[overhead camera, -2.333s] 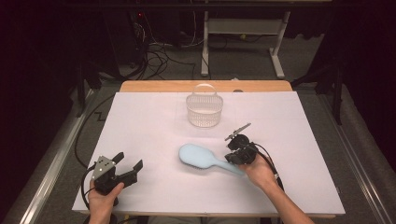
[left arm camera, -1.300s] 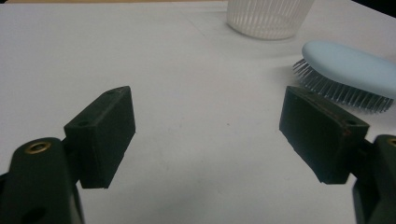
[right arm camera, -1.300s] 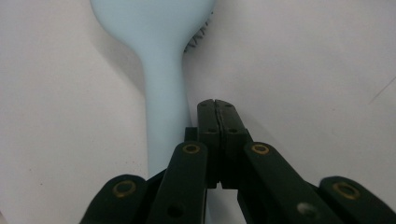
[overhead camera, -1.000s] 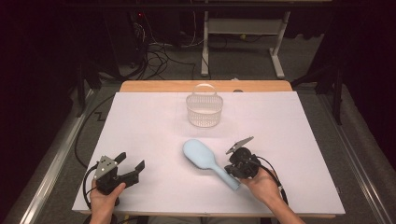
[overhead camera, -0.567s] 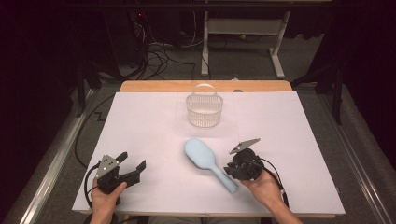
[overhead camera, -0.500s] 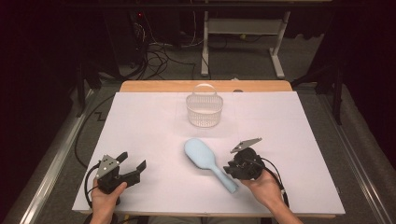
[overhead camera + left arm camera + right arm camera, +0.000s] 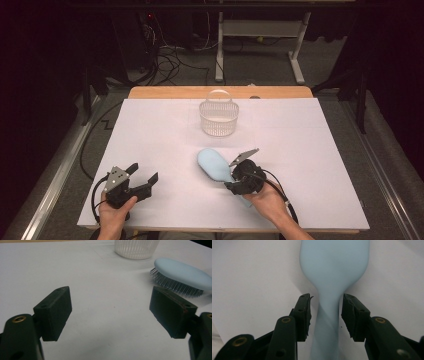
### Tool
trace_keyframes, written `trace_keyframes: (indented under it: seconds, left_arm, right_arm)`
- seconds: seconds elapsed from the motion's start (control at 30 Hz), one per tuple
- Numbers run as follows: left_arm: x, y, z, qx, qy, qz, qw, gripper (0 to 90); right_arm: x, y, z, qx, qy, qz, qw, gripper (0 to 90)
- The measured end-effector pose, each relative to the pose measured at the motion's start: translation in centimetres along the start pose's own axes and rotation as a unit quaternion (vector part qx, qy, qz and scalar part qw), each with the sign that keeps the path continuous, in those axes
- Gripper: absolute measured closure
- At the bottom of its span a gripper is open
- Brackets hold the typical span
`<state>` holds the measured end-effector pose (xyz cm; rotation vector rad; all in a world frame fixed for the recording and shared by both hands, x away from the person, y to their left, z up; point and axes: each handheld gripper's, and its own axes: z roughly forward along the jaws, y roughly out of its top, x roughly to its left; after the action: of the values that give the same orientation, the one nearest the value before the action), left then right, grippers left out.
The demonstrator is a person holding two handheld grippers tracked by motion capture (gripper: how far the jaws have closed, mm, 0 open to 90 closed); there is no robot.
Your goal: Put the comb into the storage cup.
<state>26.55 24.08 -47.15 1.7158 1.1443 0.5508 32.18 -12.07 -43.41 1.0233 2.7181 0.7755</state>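
Note:
A pale blue hairbrush (image 7: 212, 164) lies bristles-down on the white table cover, head toward the basket, handle toward the person. My right gripper (image 7: 235, 181) hovers over the handle. In the right gripper view its jaws (image 7: 326, 302) stand on either side of the handle (image 7: 328, 322) with a gap on each side. They have just been opening, and the pads do not press on it. My left gripper (image 7: 143, 173) rests open and empty at the near left. In the left gripper view (image 7: 110, 300) the brush (image 7: 182, 275) lies beyond its right jaw.
A clear plastic basket (image 7: 219, 117) with a handle stands at the back middle of the table, also in the left gripper view (image 7: 136, 248). The white cover (image 7: 310, 150) ends at a wooden strip at the far edge. Cables and a desk frame lie on the floor beyond.
The right gripper swung the brush so its handle points toward the person, then opened its jaws and shifted a little left. The brush now lies still. The left gripper has not moved.

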Motion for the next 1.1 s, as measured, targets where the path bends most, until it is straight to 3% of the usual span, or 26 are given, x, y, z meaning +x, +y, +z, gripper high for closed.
trace_keyframes:
  seconds: [0.27, 0.57, 0.9, 1.1]
  left_arm:
    - [-0.3, 0.2, 0.4, 0.006, 0.001, 0.009, 0.9999, 19.1]
    - [-0.4, 0.4, 0.5, 0.008, 0.000, 0.013, 0.9999, 19.2]
    - [-1.2, 0.5, 0.6, 0.020, 0.004, 0.039, 0.9990, 19.6]
    - [-1.6, 0.7, 0.6, 0.017, -0.018, 0.020, 0.9995, 19.6]
  right_arm:
    - [0.0, 0.4, 1.2, 0.023, -0.020, -0.008, 0.9995, 60.4]
    - [0.0, 0.8, 1.9, 0.036, -0.011, -0.012, 0.9992, 66.8]
    - [-0.2, 0.9, 2.0, 0.044, -0.007, 0.004, 0.9990, 70.1]
    - [-0.5, 0.9, 2.0, 0.047, 0.004, 0.015, 0.9988, 70.4]
